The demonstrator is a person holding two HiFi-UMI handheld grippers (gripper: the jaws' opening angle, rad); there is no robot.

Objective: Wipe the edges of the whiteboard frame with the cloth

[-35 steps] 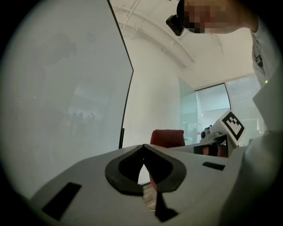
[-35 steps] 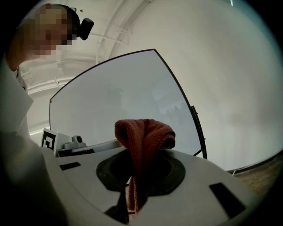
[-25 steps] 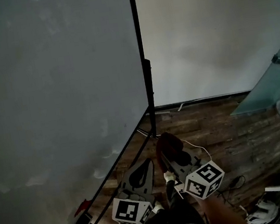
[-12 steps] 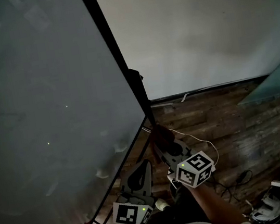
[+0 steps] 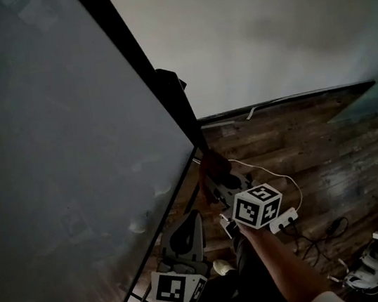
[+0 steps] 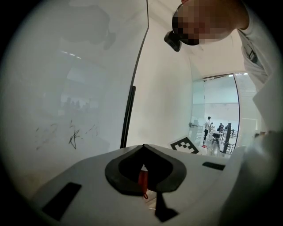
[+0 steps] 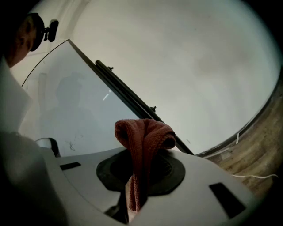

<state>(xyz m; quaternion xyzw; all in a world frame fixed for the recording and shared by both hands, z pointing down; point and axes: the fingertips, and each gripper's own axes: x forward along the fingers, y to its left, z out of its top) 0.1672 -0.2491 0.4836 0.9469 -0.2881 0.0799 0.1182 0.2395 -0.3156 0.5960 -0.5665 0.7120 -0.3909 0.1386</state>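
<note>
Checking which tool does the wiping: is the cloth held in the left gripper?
No, the red cloth sits clamped in the jaws of the right gripper.

My right gripper (image 5: 217, 183) has carried the cloth (image 5: 212, 164) toward 11 o'clock along the whiteboard frame (image 5: 132, 45), which now leans.

Head view: dim, underexposed. Whiteboard (image 5: 56, 168) dull grey, with faint pale smears of reflection; floor (image 5: 330, 145) dark brown, detail muddy; wall (image 5: 262, 28) palest area, softly mottled.
Left gripper view: bright, washed out; daylight enters from glazed opening (image 6: 219, 114) at right; ghost reflections on whiteboard.
Right gripper view: even, moderate light; cloth (image 7: 143, 134) fairly sharp, nearest foreground soft.
Both gripper views: round fisheye picture, black corners, frame (image 7: 128, 97) bowed.
</note>
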